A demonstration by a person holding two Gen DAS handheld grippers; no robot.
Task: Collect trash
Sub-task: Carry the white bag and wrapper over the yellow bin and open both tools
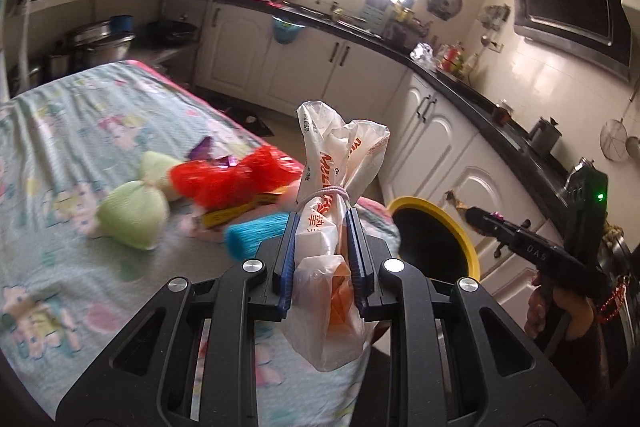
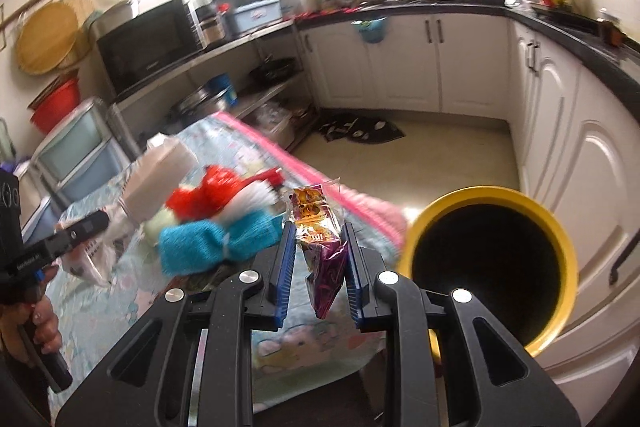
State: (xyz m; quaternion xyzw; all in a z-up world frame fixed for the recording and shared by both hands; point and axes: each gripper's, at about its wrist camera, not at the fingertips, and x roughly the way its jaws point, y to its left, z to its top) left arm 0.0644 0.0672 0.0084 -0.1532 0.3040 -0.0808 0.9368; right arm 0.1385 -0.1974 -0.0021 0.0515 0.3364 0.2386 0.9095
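Left wrist view: your left tongs [image 1: 322, 227] gripped a tied white plastic bag [image 1: 336, 171] above the tabletop [image 1: 60, 131]; your right tongs [image 2: 318, 247] pinched a purple wrapper [image 2: 322, 251] beside the yellow bin [image 2: 492, 267].

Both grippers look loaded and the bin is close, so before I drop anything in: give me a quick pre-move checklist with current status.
1. Left gripper clamped on the tied plastic bag: ok.
2. Right gripper clamped on the purple snack wrapper: ok.
3. Yellow bin mouth open and unobstructed: ok.
4. Wrapper directly over the bin mouth: not ok, it sits left of the rim.
5. Bag over the bin: not ok, still above the table edge.
6. Bin has room inside: cannot tell, interior is dark.
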